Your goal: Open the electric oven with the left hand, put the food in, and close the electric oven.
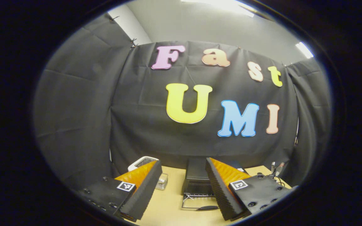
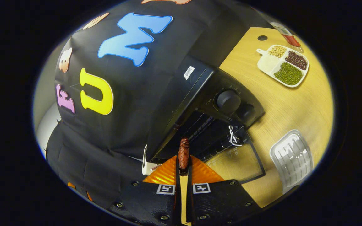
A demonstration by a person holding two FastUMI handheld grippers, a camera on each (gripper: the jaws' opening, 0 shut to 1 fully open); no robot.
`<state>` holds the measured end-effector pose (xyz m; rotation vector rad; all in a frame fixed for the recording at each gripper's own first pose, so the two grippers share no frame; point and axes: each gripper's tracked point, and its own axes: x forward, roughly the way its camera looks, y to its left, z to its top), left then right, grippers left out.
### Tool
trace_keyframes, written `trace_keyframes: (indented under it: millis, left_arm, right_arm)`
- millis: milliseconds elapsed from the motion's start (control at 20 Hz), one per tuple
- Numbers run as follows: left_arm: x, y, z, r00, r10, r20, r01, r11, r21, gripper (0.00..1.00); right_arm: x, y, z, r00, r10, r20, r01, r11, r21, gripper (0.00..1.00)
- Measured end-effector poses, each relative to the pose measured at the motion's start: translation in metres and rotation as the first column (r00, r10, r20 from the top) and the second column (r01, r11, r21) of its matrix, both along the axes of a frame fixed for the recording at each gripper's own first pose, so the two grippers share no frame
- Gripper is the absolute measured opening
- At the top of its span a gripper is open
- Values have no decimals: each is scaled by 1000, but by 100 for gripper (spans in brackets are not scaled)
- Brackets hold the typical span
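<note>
Right gripper [image 2: 183,168] is pinching a sausage [image 2: 183,153]: reddish-brown, glossy, short and plump, slightly wrinkled near the far end. Both fingers are pressed against its lower end, which is buried between them, so the full length is hard to judge. Its long axis runs straight ahead along the fingers, free end pointing into the mouth of the electric oven [image 2: 200,103].

The oven is black and boxy, with two round knobs on its control panel ahead and to the right of the sausage. The glass door [image 2: 237,161] is dropped open flat, just right of the fingers, with a white cord tied near its hinge side. The rack inside is dim and only partly readable. Farther right on the wooden table [image 2: 281,103] lie a clear plastic tray [image 2: 291,160] and, well beyond it, a white divided dish [image 2: 283,64] of beans.

Left gripper [image 1: 184,191] is spread wide, holding nothing. The oven sits ahead between its fingers; the right finger cuts off one side. The door handle [image 1: 206,207] shows low in front.
</note>
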<state>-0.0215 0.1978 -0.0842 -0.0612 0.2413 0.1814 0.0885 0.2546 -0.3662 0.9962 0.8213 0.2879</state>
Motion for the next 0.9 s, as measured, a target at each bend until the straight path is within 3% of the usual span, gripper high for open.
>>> trace_keyframes:
  millis: [250,300,450,500,750,900]
  left_arm:
    - [10,10,-6,1000,12,-2,-12,1000,26,96]
    - [11,13,-8,1000,16,-5,-16,999,28,91]
    - [13,24,-11,999,39,-15,-38,999,15,97]
    - [14,28,-13,999,49,-21,-49,999,9,94]
    - [17,40,-21,997,68,-40,-68,998,1,97]
    - [19,36,-21,998,55,-38,-55,998,6,94]
  right_arm:
    - [27,9,-46,994,-88,-63,84,994,-67,6]
    - [32,9,-49,991,-113,-69,110,993,-49,7]
    - [47,9,-57,983,-160,-86,158,987,-25,6]
    - [49,12,-61,984,-158,-86,156,987,-34,7]
    - [51,16,-83,982,-146,-118,125,978,-165,18]
    - [43,20,-82,983,-101,-154,76,985,-157,30]
